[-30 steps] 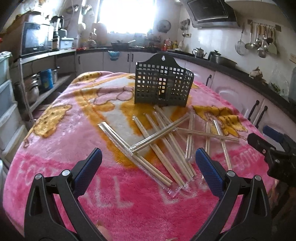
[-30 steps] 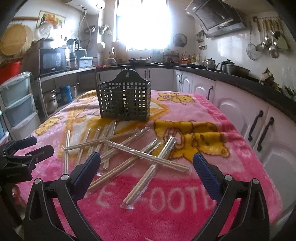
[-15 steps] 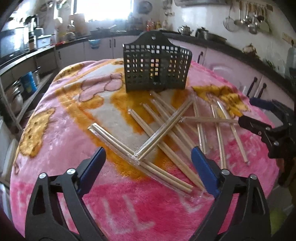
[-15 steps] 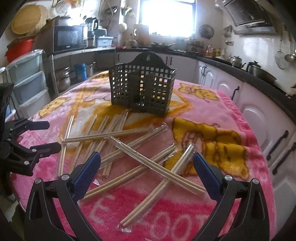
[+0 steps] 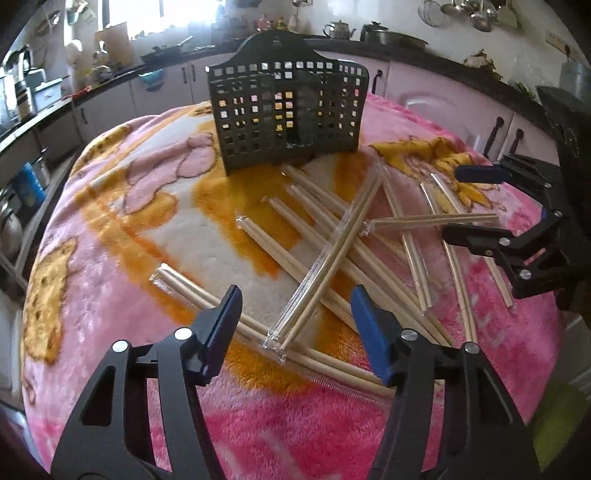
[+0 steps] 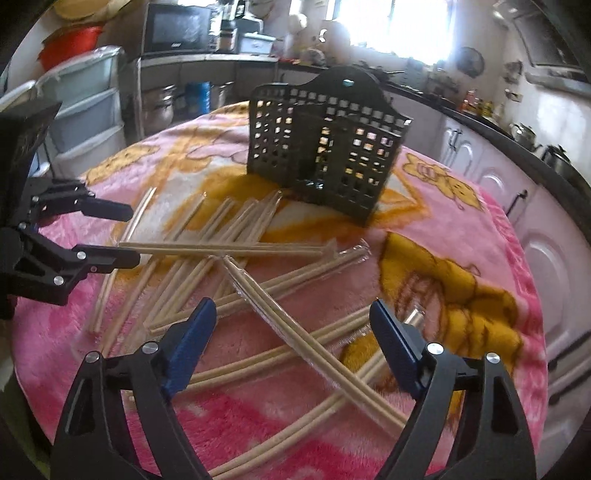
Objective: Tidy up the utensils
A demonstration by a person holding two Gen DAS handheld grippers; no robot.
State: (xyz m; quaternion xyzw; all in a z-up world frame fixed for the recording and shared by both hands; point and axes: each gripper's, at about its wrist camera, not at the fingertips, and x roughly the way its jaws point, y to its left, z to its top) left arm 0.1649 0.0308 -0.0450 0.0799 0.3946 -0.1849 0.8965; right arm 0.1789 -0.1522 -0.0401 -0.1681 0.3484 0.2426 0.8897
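Several pairs of wooden chopsticks in clear plastic sleeves [image 5: 332,251] lie crossed on a pink blanket [image 5: 110,295], in front of a dark perforated utensil basket [image 5: 288,110]. My left gripper [image 5: 295,306] hovers low over the near end of one sleeved pair [image 5: 295,325]; its jaws are closing, and the pads do not touch it. My right gripper [image 6: 291,314] is closing too, with a diagonal sleeved pair [image 6: 295,328] under the gap, untouched. The basket [image 6: 325,158] stands upright behind that pile. Each gripper shows in the other's view: the right gripper [image 5: 452,202] and the left gripper [image 6: 133,233].
The blanket [image 6: 443,221] covers a round table whose edge drops off on the near side. Pale cabinets [image 6: 546,266] with a dark counter run along the right. Stacked plastic drawers [image 6: 85,110] and a microwave [image 6: 177,29] stand to the left.
Both grippers have come forward and down toward the chopstick pile while rolling slightly. The left jaws have narrowed clearly, the right jaws a little. The chopsticks and basket have not moved.
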